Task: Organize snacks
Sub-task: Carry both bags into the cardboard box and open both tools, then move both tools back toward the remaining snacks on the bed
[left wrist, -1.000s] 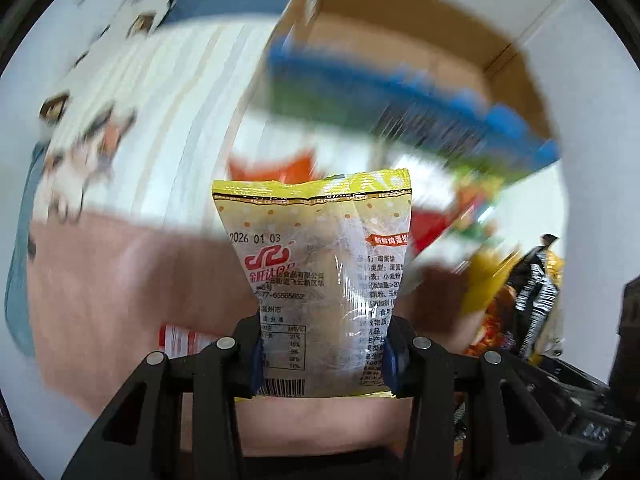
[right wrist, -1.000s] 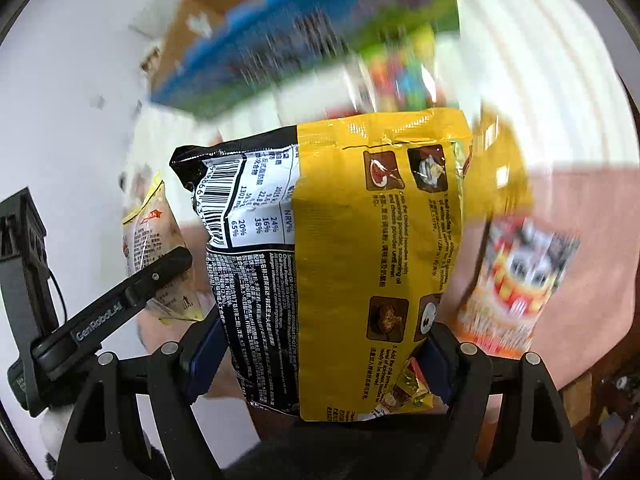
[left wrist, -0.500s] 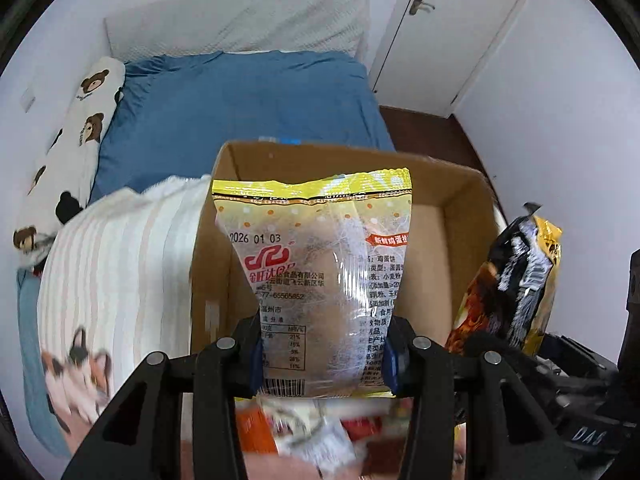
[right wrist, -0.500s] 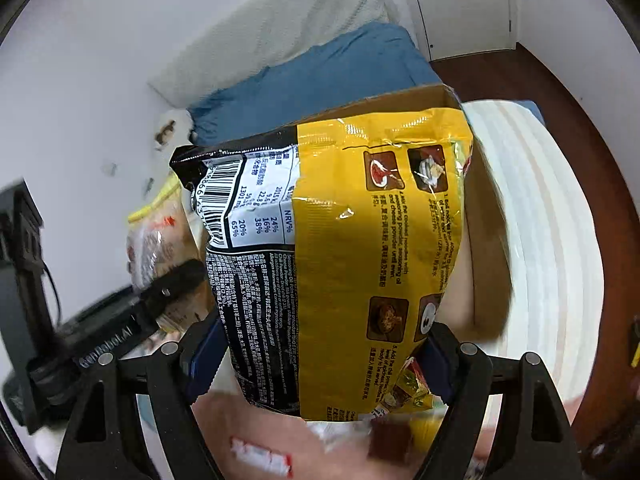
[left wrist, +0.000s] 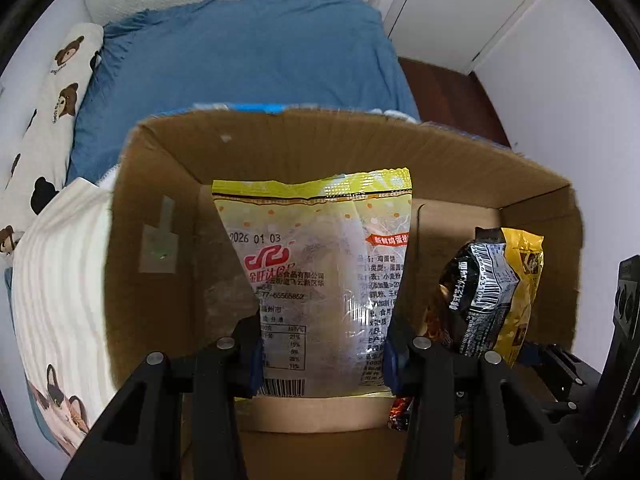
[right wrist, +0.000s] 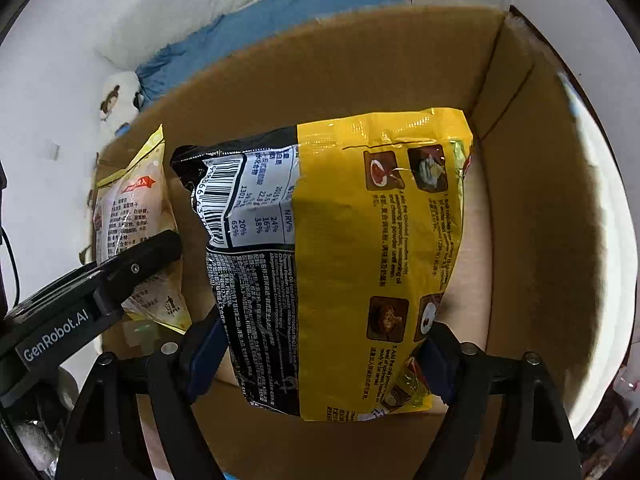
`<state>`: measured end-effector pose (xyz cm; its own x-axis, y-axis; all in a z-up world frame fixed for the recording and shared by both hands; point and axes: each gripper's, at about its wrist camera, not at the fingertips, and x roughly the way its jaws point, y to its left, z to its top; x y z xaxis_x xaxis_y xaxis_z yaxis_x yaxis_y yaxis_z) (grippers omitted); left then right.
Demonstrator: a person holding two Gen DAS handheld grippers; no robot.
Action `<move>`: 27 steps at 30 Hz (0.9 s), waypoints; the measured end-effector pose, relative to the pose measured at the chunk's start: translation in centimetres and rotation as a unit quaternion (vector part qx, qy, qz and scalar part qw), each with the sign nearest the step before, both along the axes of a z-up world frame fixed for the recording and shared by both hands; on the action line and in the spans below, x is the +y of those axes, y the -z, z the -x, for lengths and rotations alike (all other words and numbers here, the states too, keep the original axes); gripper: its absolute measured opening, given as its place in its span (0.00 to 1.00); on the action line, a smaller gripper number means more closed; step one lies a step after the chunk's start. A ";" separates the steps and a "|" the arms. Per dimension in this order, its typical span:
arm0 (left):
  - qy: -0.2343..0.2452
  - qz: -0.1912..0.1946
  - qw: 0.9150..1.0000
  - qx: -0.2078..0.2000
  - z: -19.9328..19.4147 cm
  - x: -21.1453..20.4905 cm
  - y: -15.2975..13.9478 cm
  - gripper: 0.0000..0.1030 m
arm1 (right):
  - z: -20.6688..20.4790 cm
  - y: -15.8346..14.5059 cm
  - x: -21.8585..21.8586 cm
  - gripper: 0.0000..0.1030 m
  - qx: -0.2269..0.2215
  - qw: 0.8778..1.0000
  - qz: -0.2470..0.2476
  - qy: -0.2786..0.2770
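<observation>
Both over the open cardboard box (left wrist: pixel 152 208): left gripper (left wrist: pixel 322 360) clamps a light, crinkly cake packet (left wrist: pixel 316 264) by its lower edges, right gripper (right wrist: pixel 320 364) clamps a stiffer, slippery noodle packet (right wrist: pixel 360 260) likewise.

- A blue bedsheet (left wrist: pixel 248 56) is spread at the far side.
- A bear-print pillow (left wrist: pixel 44 116) is laid along the left.
- A striped white blanket (left wrist: pixel 60 280) is seen near left.
</observation>
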<state>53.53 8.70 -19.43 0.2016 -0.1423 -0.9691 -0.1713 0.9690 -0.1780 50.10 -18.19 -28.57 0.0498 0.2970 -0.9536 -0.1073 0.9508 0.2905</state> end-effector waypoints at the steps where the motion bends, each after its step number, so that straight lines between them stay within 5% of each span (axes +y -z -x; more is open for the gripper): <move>1: -0.001 0.003 1.000 0.005 -0.2 0.0 0.4 0.40 | -0.8 0.8 0.2 0.82 0.004 1.000 0.002 -0.001; 16: 0.000 0.023 0.997 0.070 -2.6 -0.4 4.1 0.42 | -4.9 4.8 5.9 0.84 0.018 0.997 0.069 -0.043; 20: 0.004 0.015 0.998 0.059 -2.8 -0.5 3.6 0.91 | -3.6 3.6 7.9 0.93 -0.001 0.995 0.081 -0.052; 27: 0.017 0.022 0.999 0.037 -1.4 -1.0 1.7 0.92 | -1.9 2.5 7.0 0.93 -0.010 0.997 0.066 -0.045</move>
